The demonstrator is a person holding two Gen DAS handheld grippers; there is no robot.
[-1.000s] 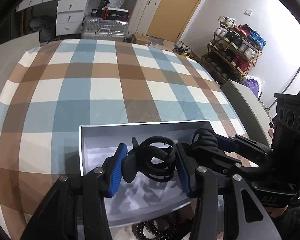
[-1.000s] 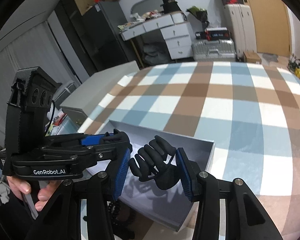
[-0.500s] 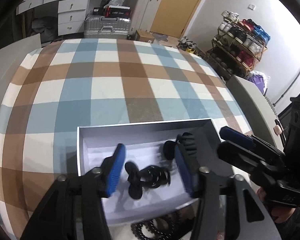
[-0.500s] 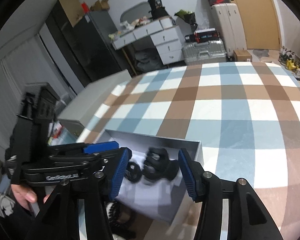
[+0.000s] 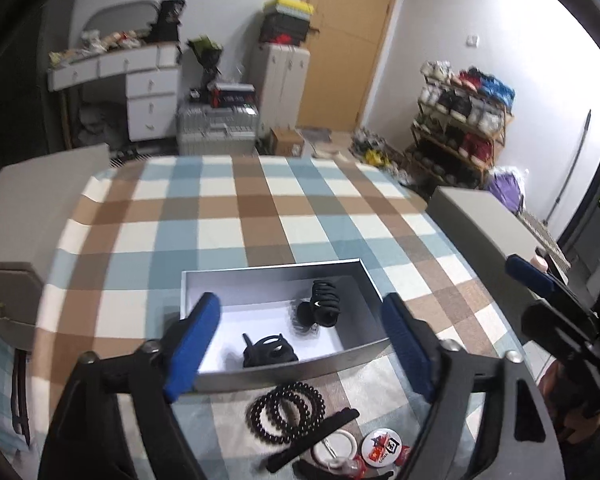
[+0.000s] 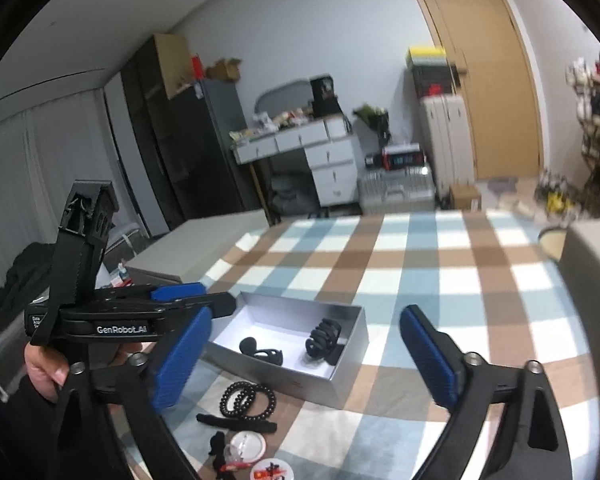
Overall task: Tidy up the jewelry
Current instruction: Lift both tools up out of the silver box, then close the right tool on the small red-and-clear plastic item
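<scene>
A grey open box (image 5: 288, 366) (image 6: 342, 386) lies on the plaid table. Inside it lie two black hair claw clips, one at the right (image 5: 323, 307) (image 6: 323, 337) and one at the front left (image 5: 269, 350) (image 6: 262, 351). In front of the box lie a black bead bracelet (image 5: 287, 407) (image 6: 247, 395), a black flat hair clip (image 5: 314, 434) (image 6: 236, 422) and round badges (image 5: 380, 449) (image 6: 244, 445). My left gripper (image 5: 300, 346) is open and empty above the box's front wall. My right gripper (image 6: 306, 360) is open and empty, raised over the box.
The plaid table (image 5: 260, 216) stretches beyond the box. Grey chair backs stand at the table's left (image 5: 24, 216) and right (image 5: 484, 220). A dresser (image 5: 140, 92), suitcases (image 5: 216, 128) and a shoe rack (image 5: 460, 120) stand in the room behind.
Both grippers let go of the black claw clips, which now lie in the box. Both grippers opened wide and pulled up and back from the box.
</scene>
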